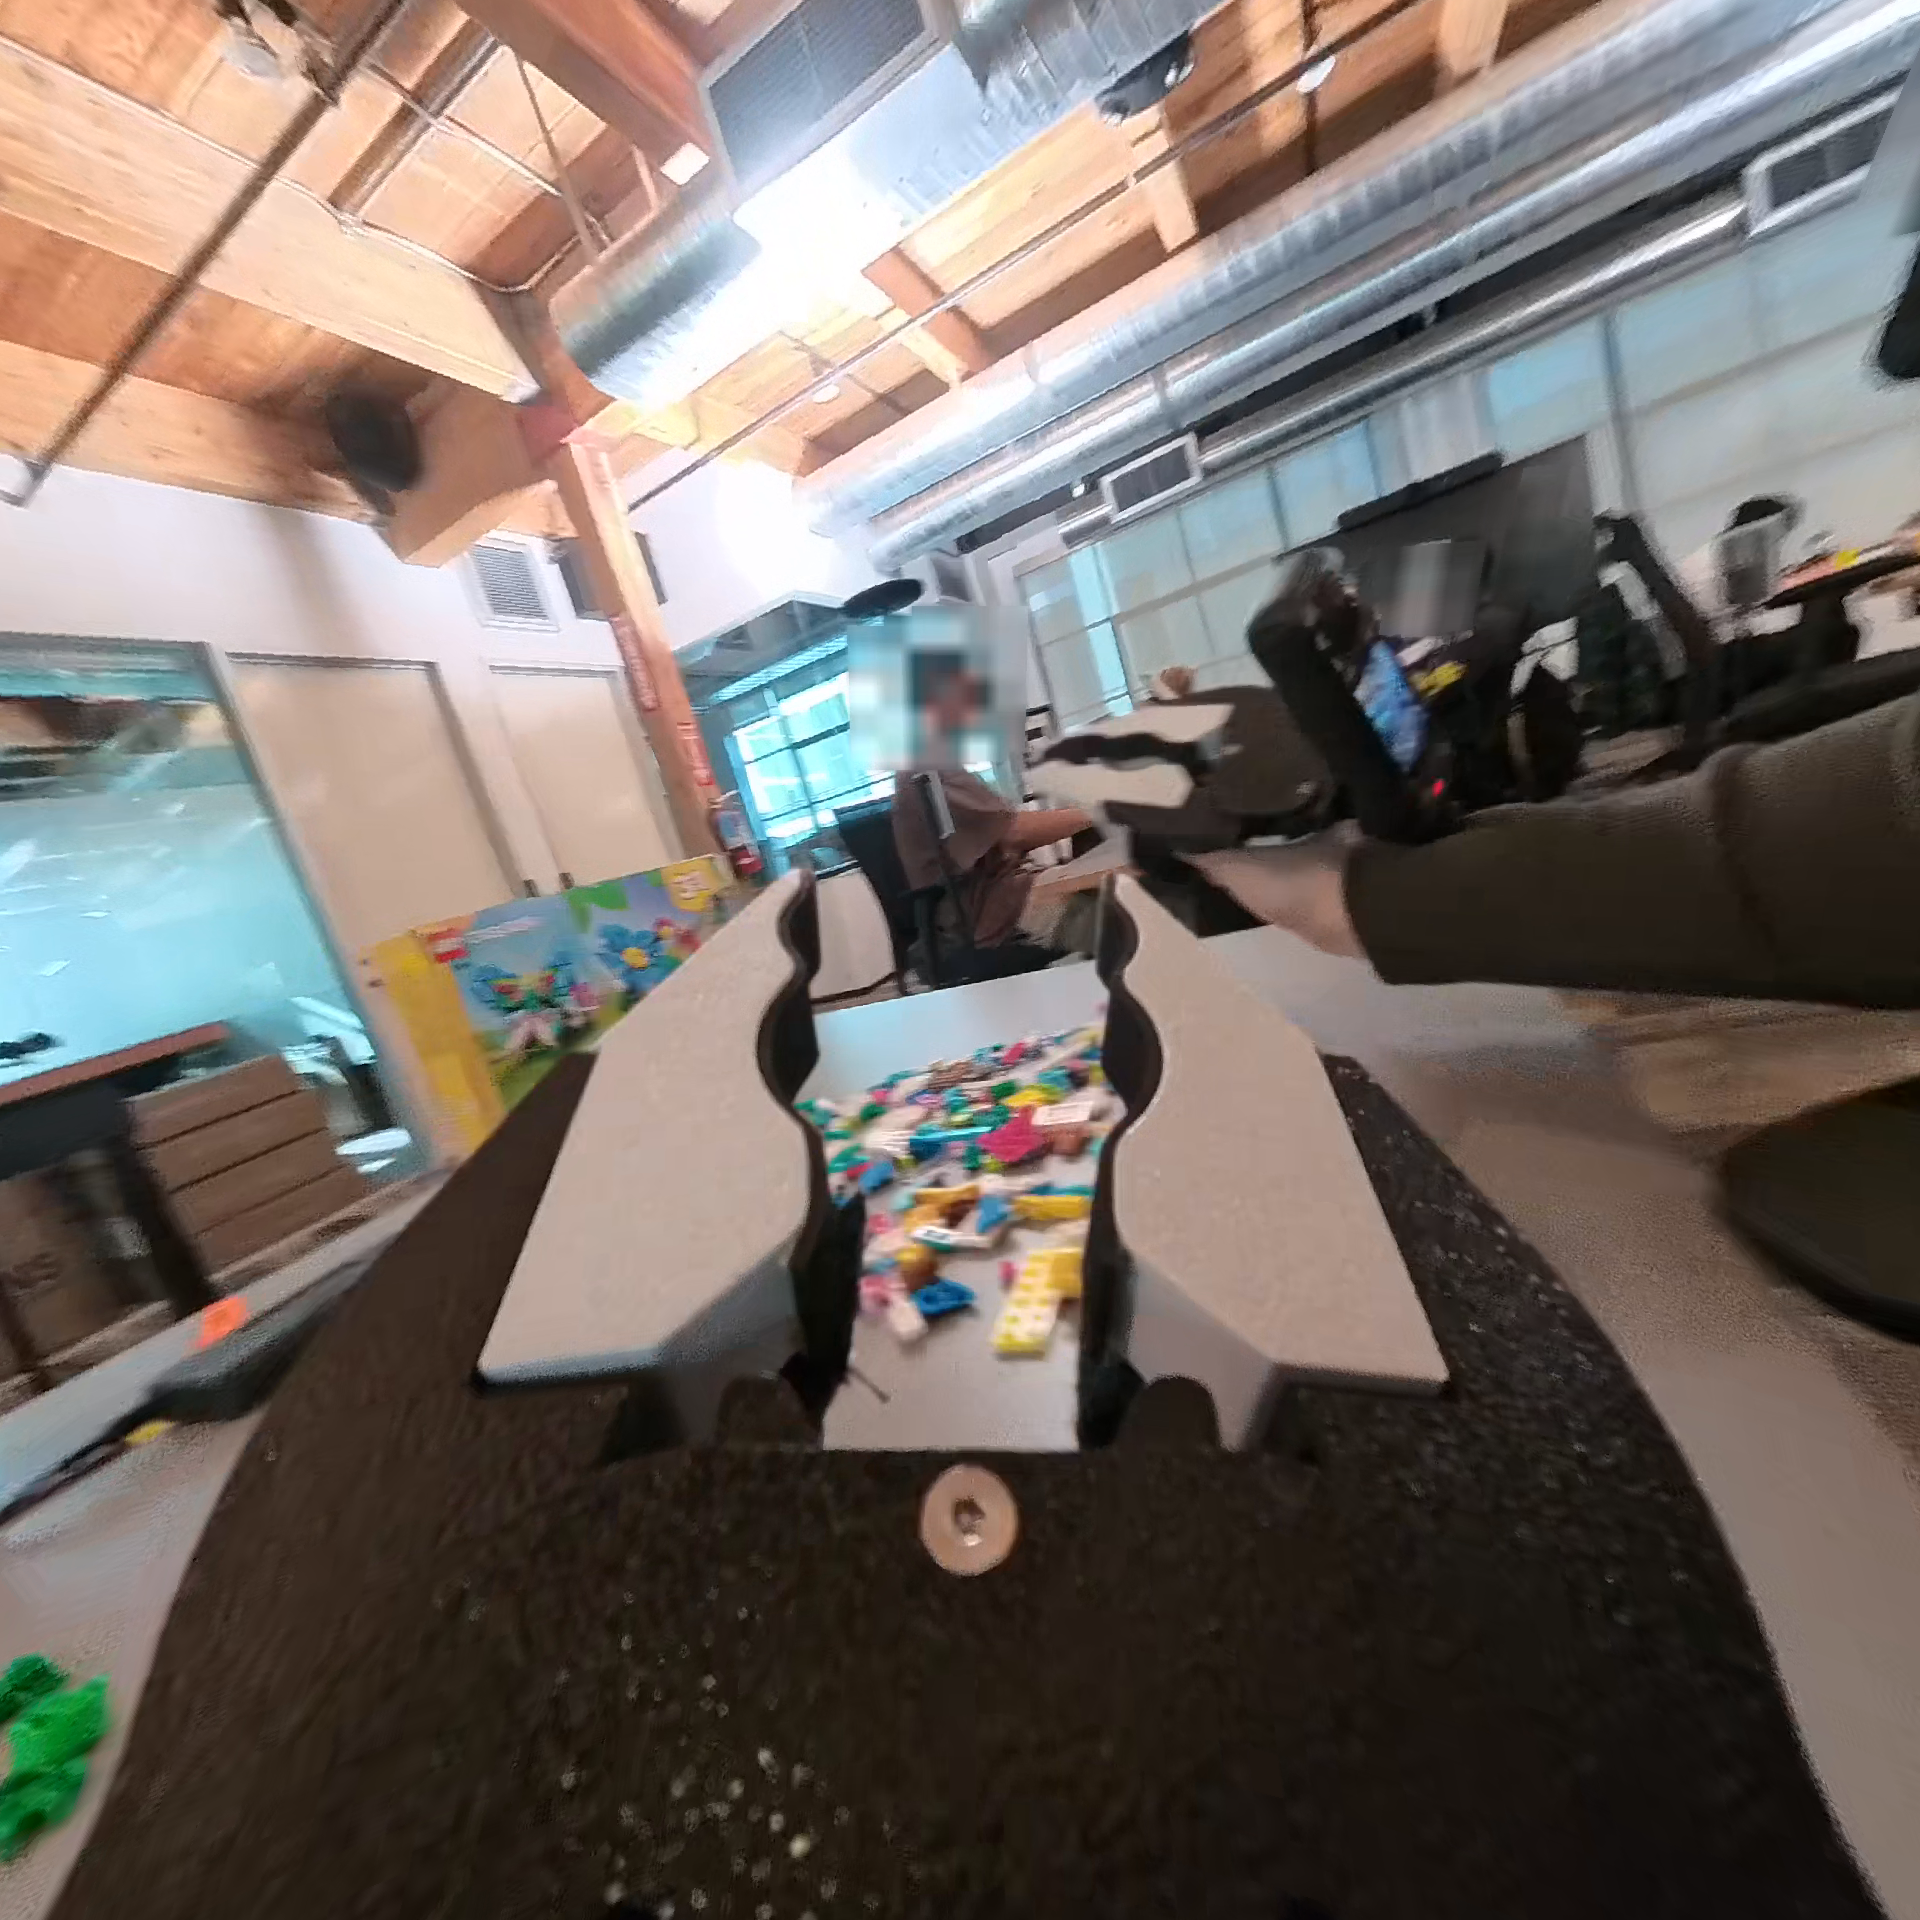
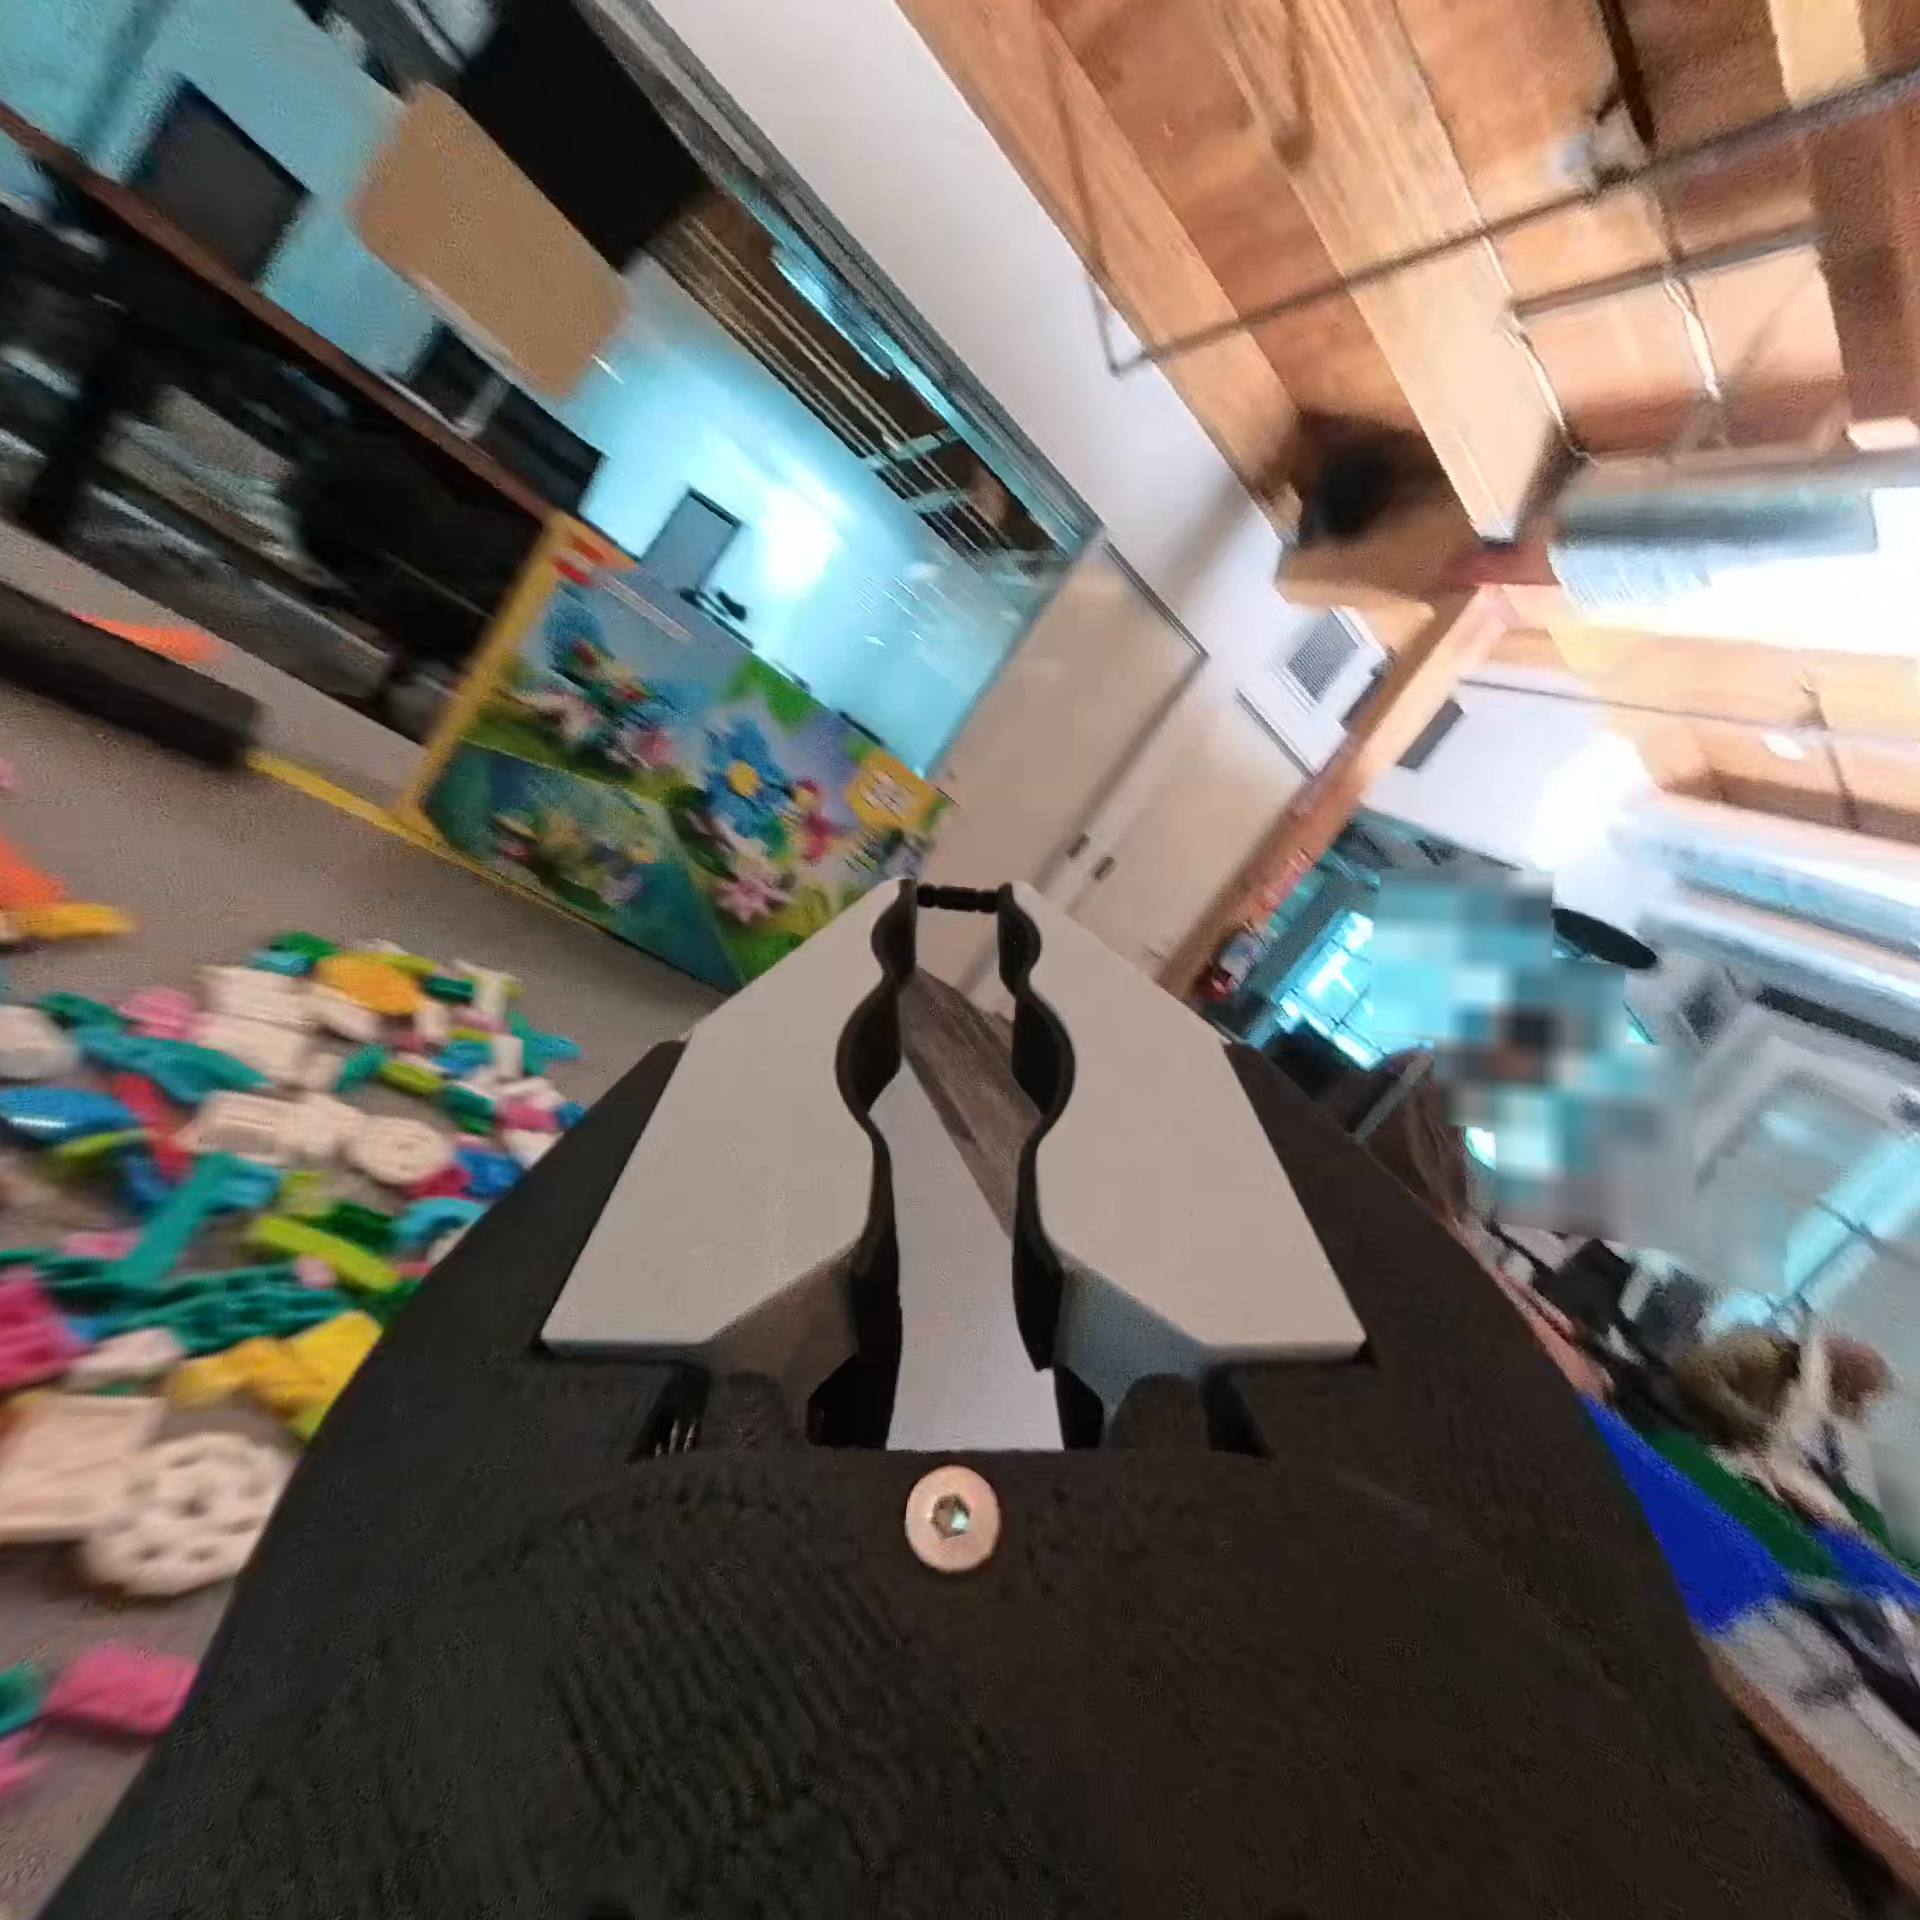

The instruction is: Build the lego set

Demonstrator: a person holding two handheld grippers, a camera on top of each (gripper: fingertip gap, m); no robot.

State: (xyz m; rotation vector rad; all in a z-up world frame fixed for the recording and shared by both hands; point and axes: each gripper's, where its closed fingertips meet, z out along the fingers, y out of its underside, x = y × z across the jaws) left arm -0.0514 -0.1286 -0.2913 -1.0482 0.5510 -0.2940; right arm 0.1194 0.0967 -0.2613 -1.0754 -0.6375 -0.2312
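My left gripper [image 1: 961,904] is open and empty, raised above the grey table [image 1: 935,1382]. A pile of loose coloured Lego pieces [image 1: 966,1143] shows between its fingers. My right gripper [image 2: 958,902] is tilted and lifted off the table. It is shut on a small black ridged pin [image 2: 958,898] that spans its fingertips. In the left wrist view the right gripper [image 1: 1055,764] shows at the upper right, held by a hand in a dark sleeve [image 1: 1621,862]. The pile [image 2: 260,1091] lies to the left in the right wrist view.
The Lego box [image 1: 540,987] stands at the table's far left and also shows in the right wrist view [image 2: 665,769]. Green pieces [image 1: 42,1745] lie at the near left. White wheel-like pieces [image 2: 177,1496] lie near the pile. A person [image 1: 956,842] sits beyond the table. Spacing between my two grippers at the tips: around 30 cm.
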